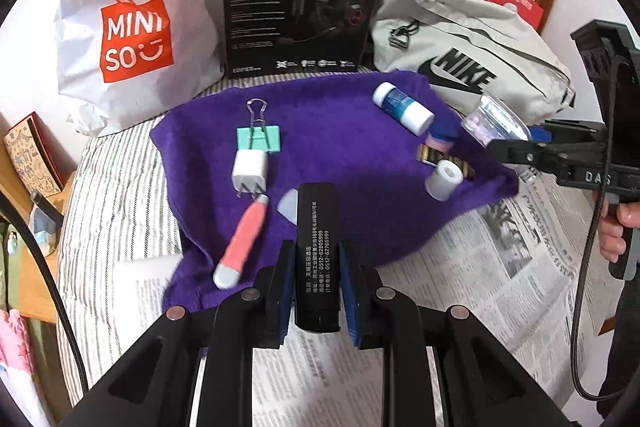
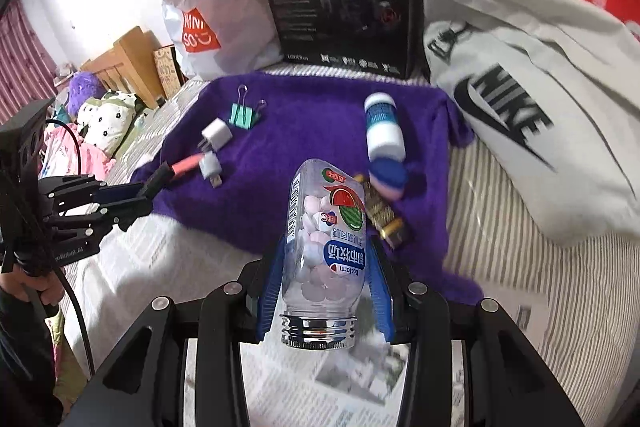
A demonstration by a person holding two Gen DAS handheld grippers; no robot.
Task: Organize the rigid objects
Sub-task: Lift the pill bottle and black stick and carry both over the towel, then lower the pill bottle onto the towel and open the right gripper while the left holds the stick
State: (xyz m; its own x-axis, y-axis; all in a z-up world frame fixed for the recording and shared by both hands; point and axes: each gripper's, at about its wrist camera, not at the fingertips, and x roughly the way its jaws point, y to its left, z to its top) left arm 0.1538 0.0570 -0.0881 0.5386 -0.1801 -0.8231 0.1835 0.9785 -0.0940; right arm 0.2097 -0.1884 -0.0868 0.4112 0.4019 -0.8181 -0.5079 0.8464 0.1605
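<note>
My left gripper is shut on a black rectangular box with white print, held above the purple cloth's near edge. My right gripper is shut on a clear candy bottle, lid end toward the camera; it also shows in the left wrist view. On the cloth lie a teal binder clip, a white charger plug, a pink tube, a blue-and-white bottle, a white cylinder, a battery and a blue-pink puff.
Behind the cloth stand a MINISO bag, a black headset box and a grey Nike bag. Newspaper covers the striped bedding in front. A wooden shelf is at left.
</note>
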